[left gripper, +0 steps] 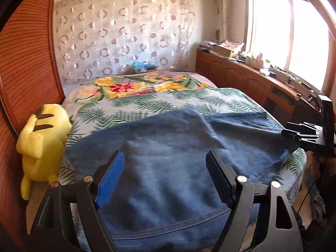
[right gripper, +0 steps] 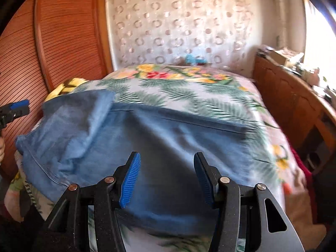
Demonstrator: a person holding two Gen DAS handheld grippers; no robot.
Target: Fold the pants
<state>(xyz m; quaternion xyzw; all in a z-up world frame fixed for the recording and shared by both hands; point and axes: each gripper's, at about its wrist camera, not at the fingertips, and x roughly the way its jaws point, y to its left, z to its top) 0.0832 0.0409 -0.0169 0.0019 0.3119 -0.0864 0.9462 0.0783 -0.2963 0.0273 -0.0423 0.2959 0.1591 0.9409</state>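
Left wrist view: left gripper point(left gripper: 164, 180) nearest, jaws spread wide and empty above blue denim pants point(left gripper: 168, 157) spread across a palm-print bedspread point(left gripper: 134, 105); yellow plush toy point(left gripper: 44, 140) at the bed's left edge; right gripper point(left gripper: 294, 133) at far right, jaw state unclear. Right wrist view: right gripper point(right gripper: 167, 178) wide apart, empty, over pants point(right gripper: 157, 142) rumpled at left; left gripper point(right gripper: 14, 109) at left margin.
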